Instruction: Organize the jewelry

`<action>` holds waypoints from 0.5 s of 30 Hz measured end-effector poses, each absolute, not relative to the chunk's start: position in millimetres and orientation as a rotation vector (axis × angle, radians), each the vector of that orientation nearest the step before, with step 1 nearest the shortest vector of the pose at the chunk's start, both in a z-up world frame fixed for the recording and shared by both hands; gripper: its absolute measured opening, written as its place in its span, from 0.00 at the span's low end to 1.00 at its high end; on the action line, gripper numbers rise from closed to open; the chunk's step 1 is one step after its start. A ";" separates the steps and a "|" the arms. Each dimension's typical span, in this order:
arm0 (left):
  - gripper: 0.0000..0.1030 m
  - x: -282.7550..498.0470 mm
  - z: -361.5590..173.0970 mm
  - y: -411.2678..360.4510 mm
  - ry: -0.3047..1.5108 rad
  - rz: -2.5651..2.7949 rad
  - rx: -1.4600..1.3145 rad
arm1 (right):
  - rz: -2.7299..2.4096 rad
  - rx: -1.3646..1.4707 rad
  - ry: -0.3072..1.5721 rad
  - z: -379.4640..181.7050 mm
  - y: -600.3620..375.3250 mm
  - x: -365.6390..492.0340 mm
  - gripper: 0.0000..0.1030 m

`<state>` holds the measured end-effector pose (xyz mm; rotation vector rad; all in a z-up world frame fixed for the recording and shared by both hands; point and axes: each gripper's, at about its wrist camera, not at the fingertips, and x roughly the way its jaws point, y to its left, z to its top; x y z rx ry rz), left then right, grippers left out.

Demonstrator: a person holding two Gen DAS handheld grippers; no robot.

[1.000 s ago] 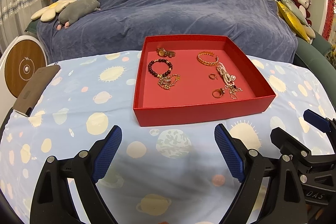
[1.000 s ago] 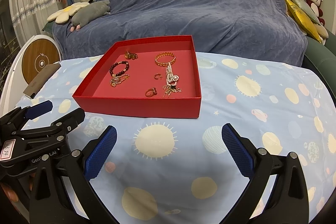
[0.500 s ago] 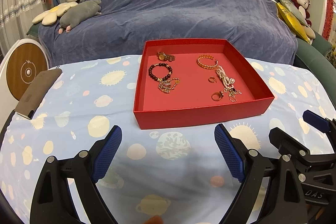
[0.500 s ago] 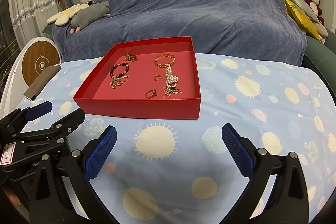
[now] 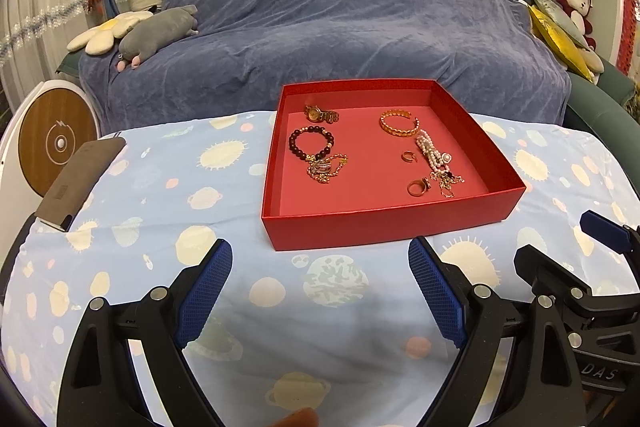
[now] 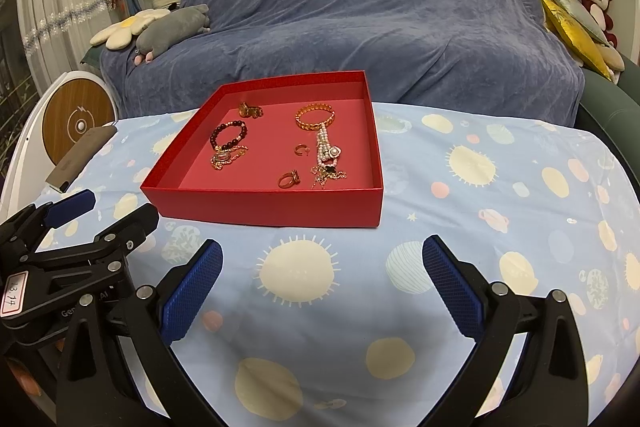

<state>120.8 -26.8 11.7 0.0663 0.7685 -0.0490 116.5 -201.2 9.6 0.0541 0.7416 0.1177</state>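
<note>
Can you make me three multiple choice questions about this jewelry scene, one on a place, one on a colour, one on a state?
1. Where does the gold watch lie in the red tray?
A. far left corner
B. near right corner
C. outside on the cloth

2. What colour is the beaded bracelet beside the gold chain?
A. white
B. dark maroon
C. green

3. How is the left hand-held gripper?
A. shut on a ring
B. shut on the tray
C. open, holding nothing

Answers: 1 A, it sits by the tray's back left wall. 2 B, its beads look dark reddish. 3 C, its blue pads stand wide apart over bare cloth.
</note>
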 end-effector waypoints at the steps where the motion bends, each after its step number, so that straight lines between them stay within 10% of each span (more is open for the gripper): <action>1: 0.85 120.9 11.7 -26.6 0.771 -0.051 0.065 | 0.119 0.056 0.742 10.0 -201.4 117.0 0.95; 15: 0.85 121.5 7.4 -23.1 0.789 -0.040 0.063 | 0.125 0.031 0.742 7.5 -195.4 113.9 0.95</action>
